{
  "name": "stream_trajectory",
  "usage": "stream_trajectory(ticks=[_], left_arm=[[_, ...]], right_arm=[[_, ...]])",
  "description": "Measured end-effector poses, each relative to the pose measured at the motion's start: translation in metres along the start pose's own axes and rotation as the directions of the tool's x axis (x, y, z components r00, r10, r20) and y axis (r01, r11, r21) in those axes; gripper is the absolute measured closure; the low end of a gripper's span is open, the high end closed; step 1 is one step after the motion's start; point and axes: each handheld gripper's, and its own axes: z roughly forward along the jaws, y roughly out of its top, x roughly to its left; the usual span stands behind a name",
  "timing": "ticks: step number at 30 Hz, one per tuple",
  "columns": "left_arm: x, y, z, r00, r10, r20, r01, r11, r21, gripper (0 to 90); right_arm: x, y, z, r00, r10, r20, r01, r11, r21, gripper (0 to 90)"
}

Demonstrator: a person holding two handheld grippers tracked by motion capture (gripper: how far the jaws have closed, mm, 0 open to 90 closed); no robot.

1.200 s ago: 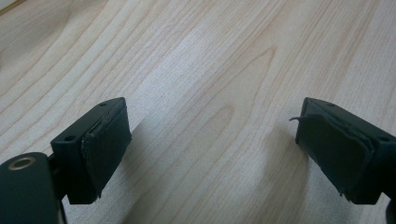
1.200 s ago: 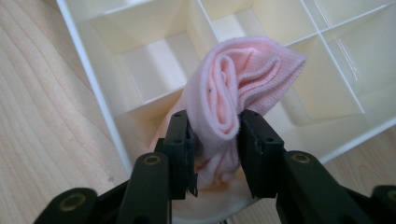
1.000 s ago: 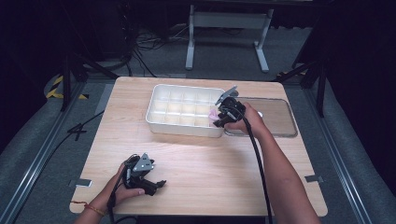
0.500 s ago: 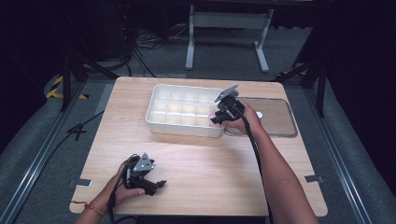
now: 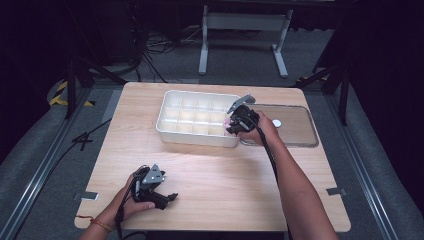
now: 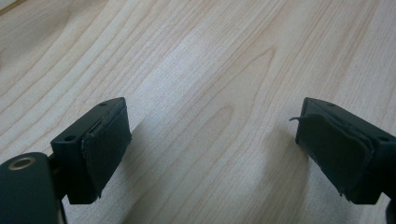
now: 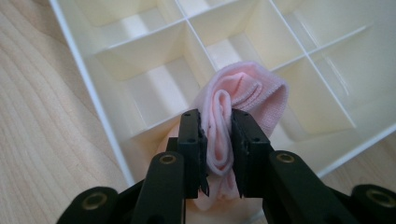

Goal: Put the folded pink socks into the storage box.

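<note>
The right gripper sat at the right end of the tray, over the compartment in its near-right corner. In the right gripper view its jaws had just been closing and now pinched a pink cloth btwn the pads, w/ folds of fabric bulging up past the jaw tips. The cloth hung over the dividers at that corner of the tray; whether its lower end touched the compartment floor couldn't be told. From the high view only a small pink patch showed by the gripper, just inside the tray's right wall.

The tray was white, split into rows of small compartments, and stood toward the far side of the table. Other compartments seen in the right gripper view looked bare. Just right of the tray lay a dark flat lid, its near-left edge under the right hand. A small white disc sat on the lid, near the hand's knuckles.

The left gripper was well apart from the tray, by the table's near-left edge, resting low on the wood in the left hand. In the left gripper view its jaws stood wide apart, w/ nothing btwn them but bare wood grain. A cable trailed from the right gripper back along the forearm toward the table's near edge.
</note>
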Motion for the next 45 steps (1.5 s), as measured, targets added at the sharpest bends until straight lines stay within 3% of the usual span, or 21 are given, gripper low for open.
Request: stream_trajectory(ticks=[4, 17, 18, 21, 29, 34, 38, 45], left_arm=[[0.0, 0.0, 0.0, 1.0, 0.0, 0.0, 0.0, 1.0, 0.0, 10.2], [0.0, 0.0, 0.0, 1.0, 0.004, -0.002, -0.004, 1.0, 0.0, 10.2], [0.0, 0.0, 0.0, 1.0, 0.005, -0.002, -0.005, 1.0, 0.001, 10.2], [0.0, 0.0, 0.0, 1.0, 0.005, -0.002, -0.005, 1.0, 0.001, 10.2], [0.0, 0.0, 0.0, 1.0, 0.006, -0.001, -0.006, 1.0, 0.001, 10.2], [0.0, 0.0, 0.0, 1.0, 0.006, -0.002, -0.006, 1.0, 0.002, 10.3], [0.0, 0.0, 0.0, 1.0, 0.005, -0.002, -0.005, 1.0, 0.001, 10.3], [0.0, 0.0, 0.0, 1.0, 0.006, -0.002, -0.006, 1.0, 0.001, 10.3]], right_arm=[[0.001, -0.001, -0.003, 0.9994, -0.027, -0.02, 0.027, 1.0, -0.003, 75.6], [0.0, 0.002, 0.012, 0.9988, -0.01, -0.049, 0.014, 0.996, 0.087, 77.4], [-0.006, 0.003, 0.014, 0.9961, 0.034, -0.082, -0.025, 0.994, 0.105, 77.5], [-0.008, 0.005, 0.018, 0.9948, 0.044, -0.092, -0.031, 0.99, 0.14, 77.6], [-0.009, 0.009, 0.027, 0.9932, 0.06, -0.1, -0.039, 0.978, 0.203, 77.8], [-0.008, 0.013, 0.03, 0.9948, 0.043, -0.093, -0.019, 0.97, 0.242, 77.9], [-0.011, 0.01, 0.031, 0.9906, 0.08, -0.111, -0.053, 0.972, 0.231, 78.0], [-0.011, 0.01, 0.032, 0.9897, 0.093, -0.109, -0.066, 0.971, 0.228, 78.1]])
